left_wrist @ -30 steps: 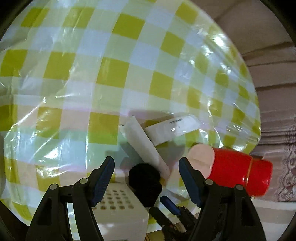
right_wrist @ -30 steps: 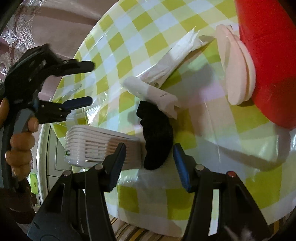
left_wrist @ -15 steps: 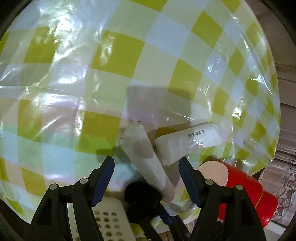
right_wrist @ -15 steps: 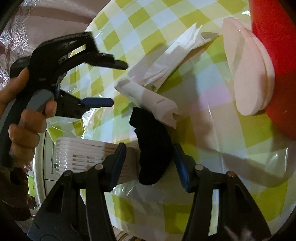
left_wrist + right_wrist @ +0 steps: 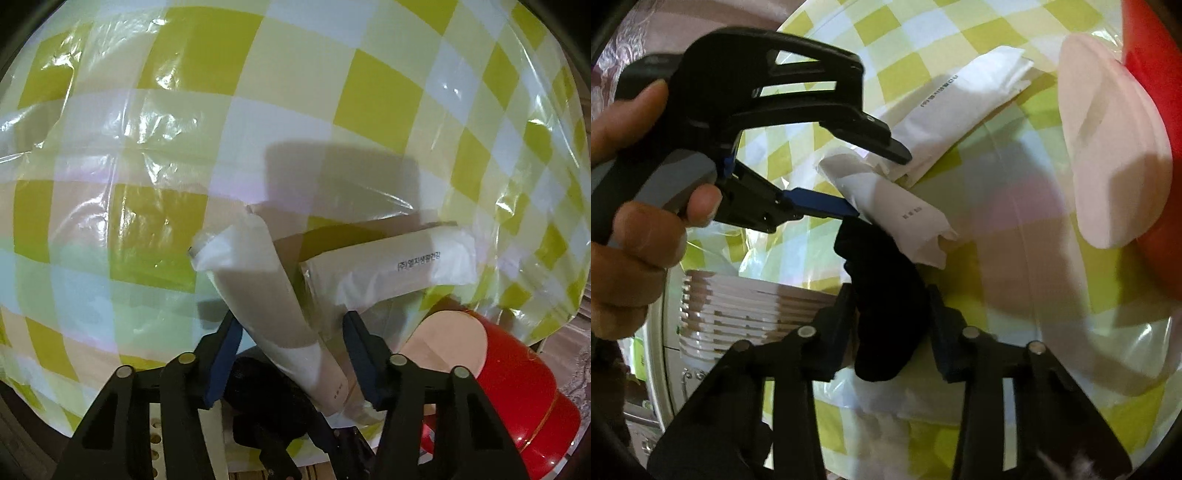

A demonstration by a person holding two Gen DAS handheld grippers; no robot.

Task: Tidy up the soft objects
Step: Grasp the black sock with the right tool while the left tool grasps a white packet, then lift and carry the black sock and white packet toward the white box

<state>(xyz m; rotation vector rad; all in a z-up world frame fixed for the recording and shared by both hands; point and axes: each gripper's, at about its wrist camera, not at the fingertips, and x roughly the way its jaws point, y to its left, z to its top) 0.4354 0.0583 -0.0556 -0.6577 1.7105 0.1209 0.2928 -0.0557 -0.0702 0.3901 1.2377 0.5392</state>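
On the checked tablecloth (image 5: 332, 110), left tongs (image 5: 291, 343) astride white packet (image 5: 266, 295), right tongs (image 5: 892, 314) astride black cloth (image 5: 886, 295).

This looks like a home, probably a dining or living corner. The round surface (image 5: 388, 96) wears a yellow-and-white checked cloth under clear crinkled plastic sheeting (the sort put down against spills). Past its far-left edge in the right wrist view hangs a brownish curtain with a lace pattern (image 5: 617, 44). A white slatted household appliance (image 5: 738, 314) stands at the surface's near-left edge.
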